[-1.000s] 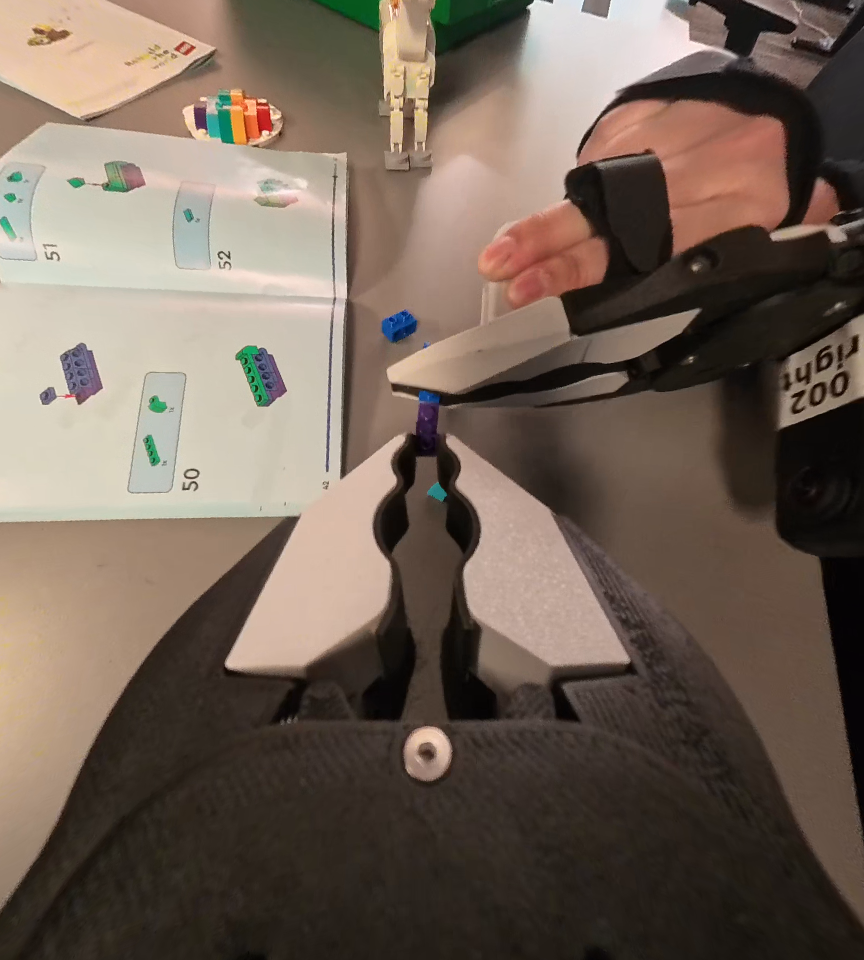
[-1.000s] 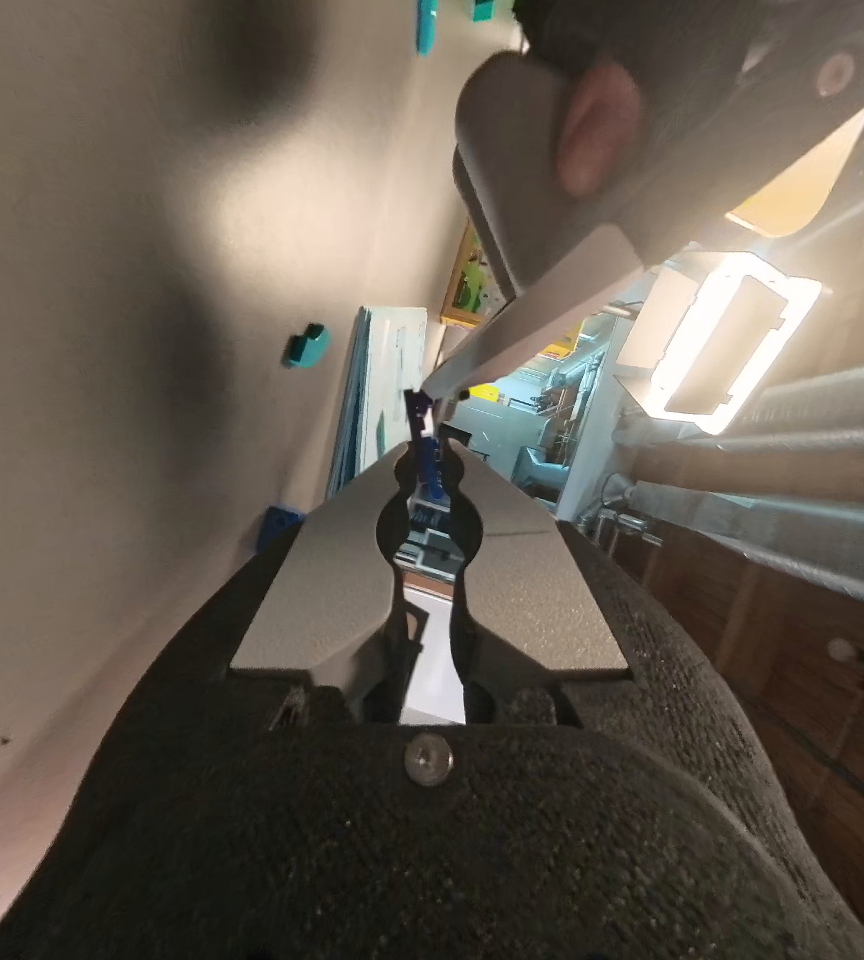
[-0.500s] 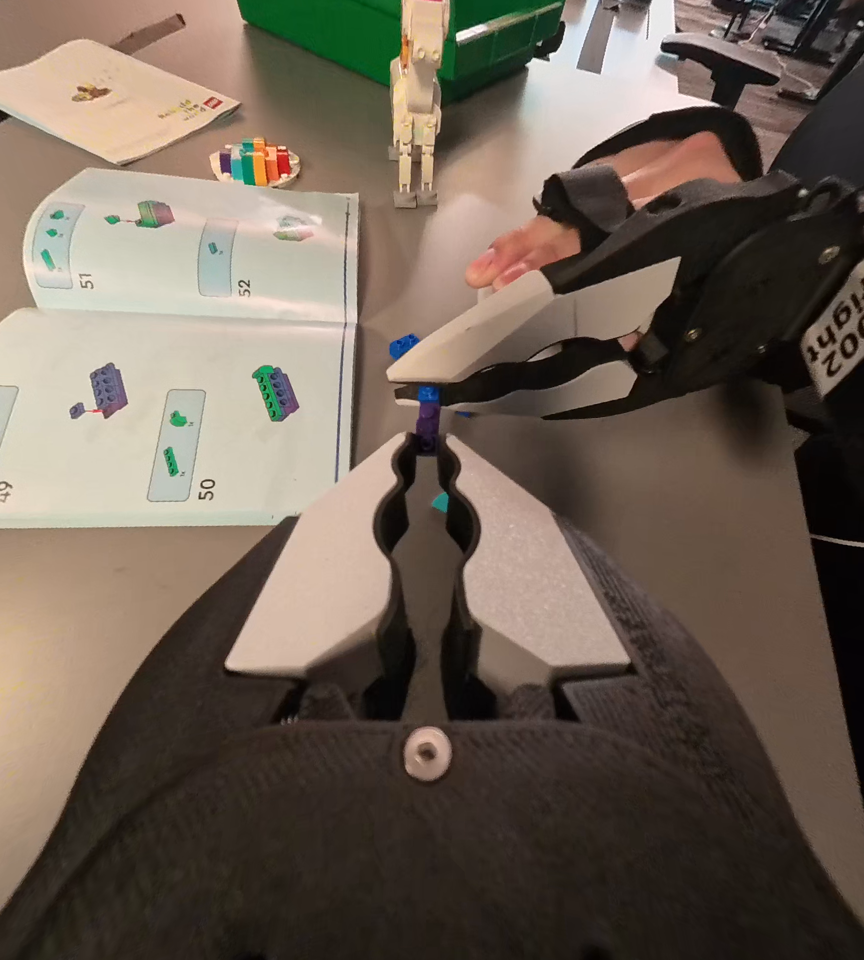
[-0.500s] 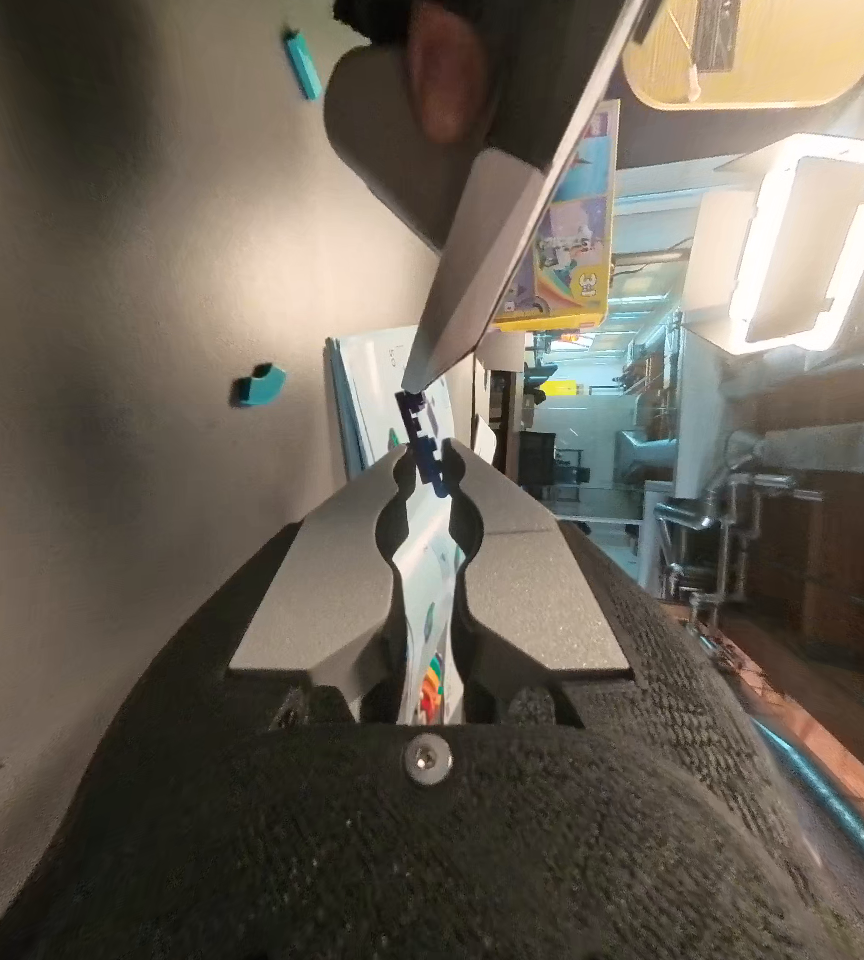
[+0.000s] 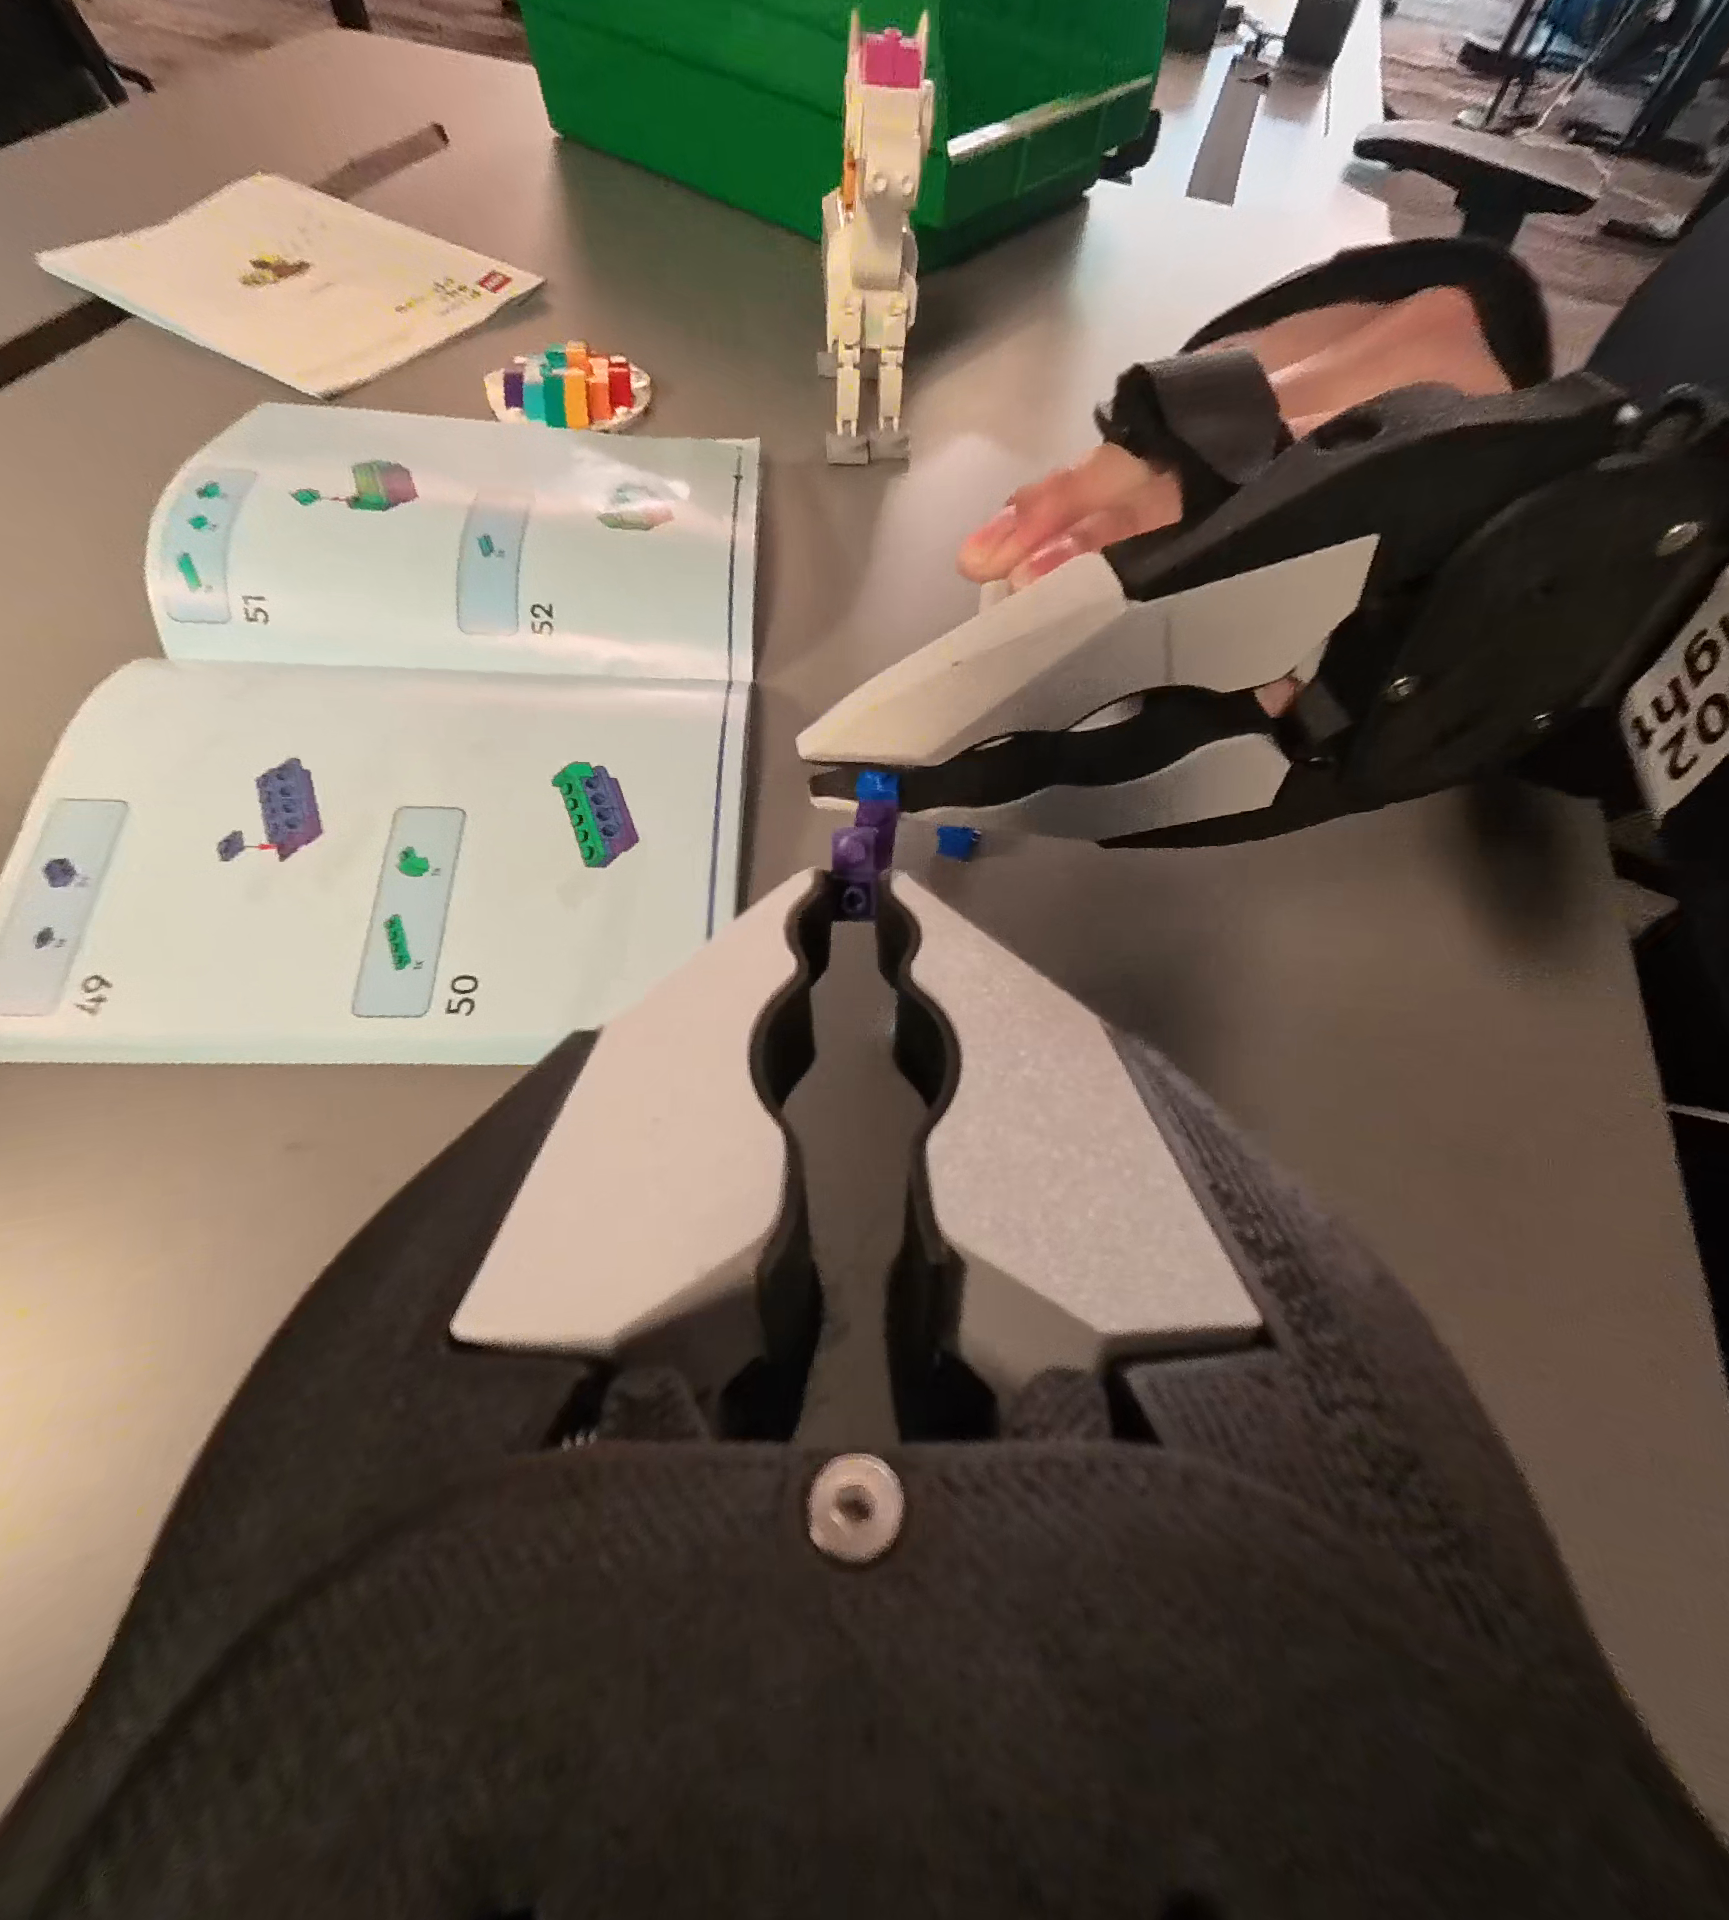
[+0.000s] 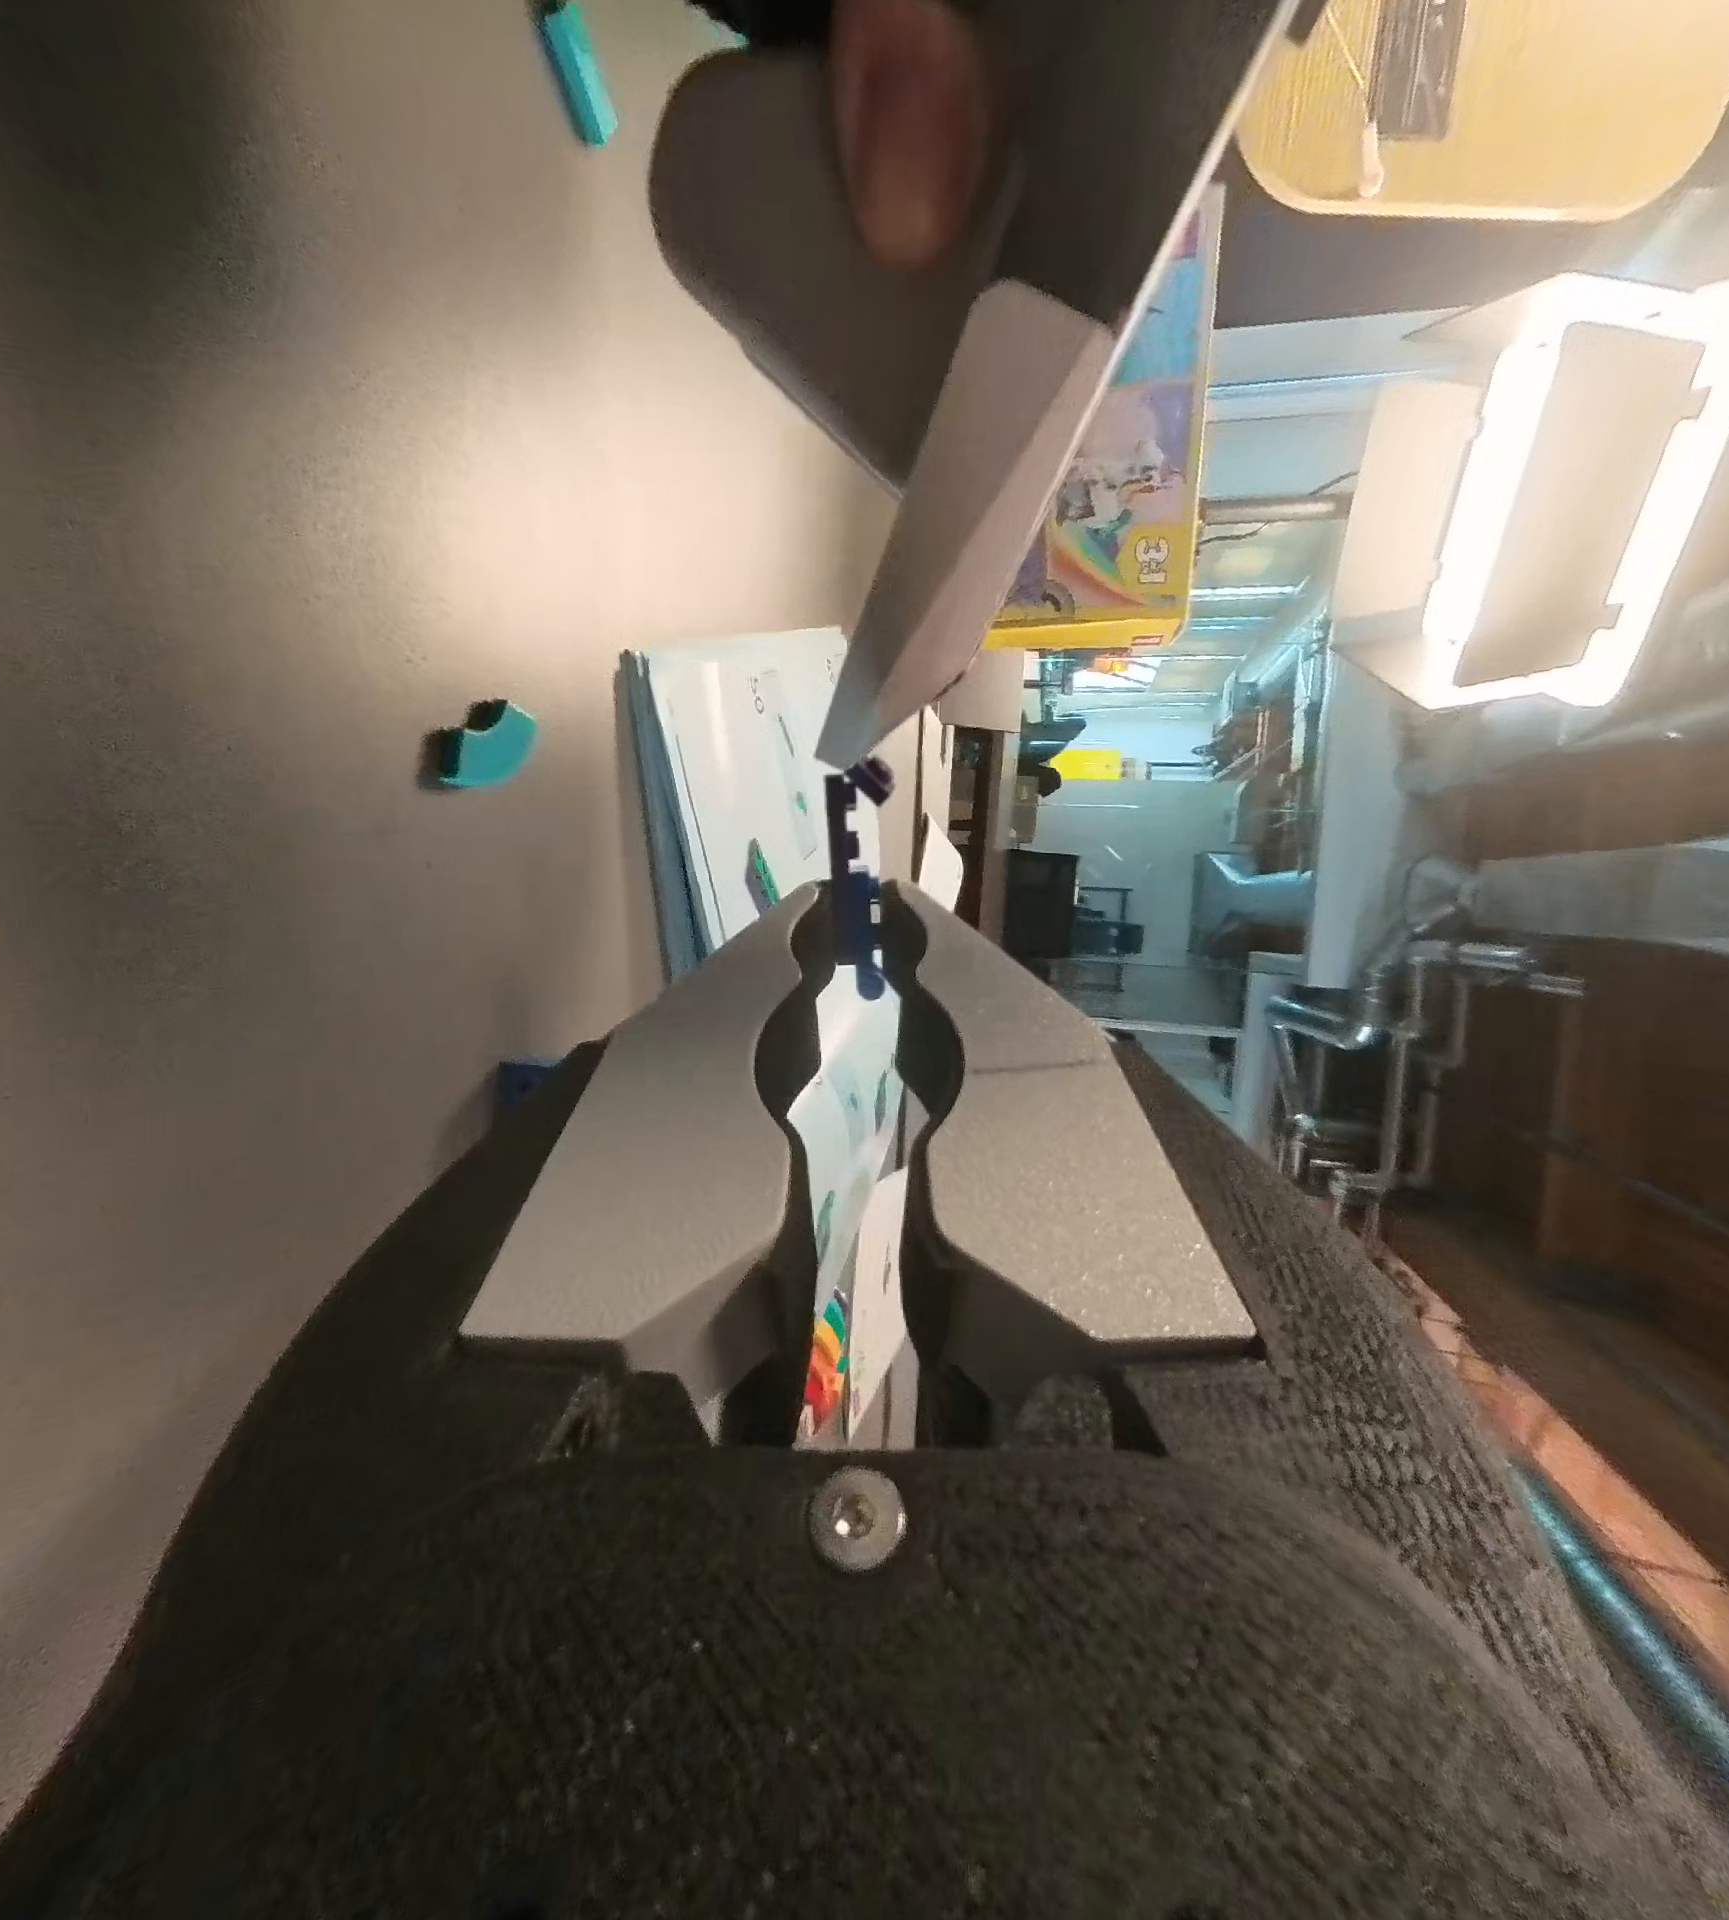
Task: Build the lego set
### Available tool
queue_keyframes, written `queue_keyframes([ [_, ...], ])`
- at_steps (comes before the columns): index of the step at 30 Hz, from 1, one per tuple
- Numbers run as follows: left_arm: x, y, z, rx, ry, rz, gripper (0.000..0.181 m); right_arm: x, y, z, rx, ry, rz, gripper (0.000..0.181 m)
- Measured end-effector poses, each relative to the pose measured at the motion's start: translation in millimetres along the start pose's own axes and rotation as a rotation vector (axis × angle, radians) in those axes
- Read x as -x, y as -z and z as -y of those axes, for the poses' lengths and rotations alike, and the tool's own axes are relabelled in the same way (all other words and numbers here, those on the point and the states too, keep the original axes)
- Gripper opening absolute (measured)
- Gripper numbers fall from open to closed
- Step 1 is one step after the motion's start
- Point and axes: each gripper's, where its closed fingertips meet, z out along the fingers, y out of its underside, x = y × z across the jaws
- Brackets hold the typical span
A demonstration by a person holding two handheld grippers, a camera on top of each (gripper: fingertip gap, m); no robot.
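1. While a smooth grey tabletop (image 5: 1255, 1039) is stretching under everything, an office room is showing beyond it, with a black swivel chair (image 5: 1473, 177) past the far edge and bright ceiling light panels (image 6: 1587, 499) and metal pipes (image 6: 1379, 1049) in the right wrist view.
2. Sitting at the far edge of the table is one green plastic bin (image 5: 839, 94); its contents are not showing.
3. Standing just in front of the bin is one white brick-built animal figure with a pink top (image 5: 875, 260), and one round white plate carrying rainbow-coloured bricks (image 5: 569, 390) is lying to its left.
4. Two instruction booklets are lying on the table: one open pale-blue booklet (image 5: 372, 727) near the left gripper and one closed white booklet (image 5: 288, 281) farther off.
5. One yellow set box with a colourful picture (image 6: 1140, 457) is standing behind the open booklet in the right wrist view.
6. Loose pieces are lying on the table: one small blue brick (image 5: 955, 842), one teal curved piece (image 6: 481, 743) and one teal bar (image 6: 579, 68).
7. Narrowly closed, the left gripper (image 5: 858, 894) is pinching the purple end of a small purple-and-blue brick stack (image 5: 865, 842), held above the table.
8. Coming in sideways, the right gripper (image 6: 855, 914) is clamping the blue end of the same stack with its jaws narrow.
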Motion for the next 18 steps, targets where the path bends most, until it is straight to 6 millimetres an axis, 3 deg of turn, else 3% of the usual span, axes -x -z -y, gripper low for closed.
queue_keyframes([
  [1, 0, 0, -1, 0.005, -0.009, 0.007, 0.007, 0, 0, 0, 0.001, 0.006, -0.002, 0.006],
  [8, -5, 0, -5, 0.037, 0.020, -0.056, 0.007, 1, 2, 3, -0.013, 0.124, -0.036, 0.006],
  [18, -9, -6, -26, 0.177, 0.092, -0.111, 0.008, 19, 0, 7, -0.033, 0.179, 0.029, 0.007],
])
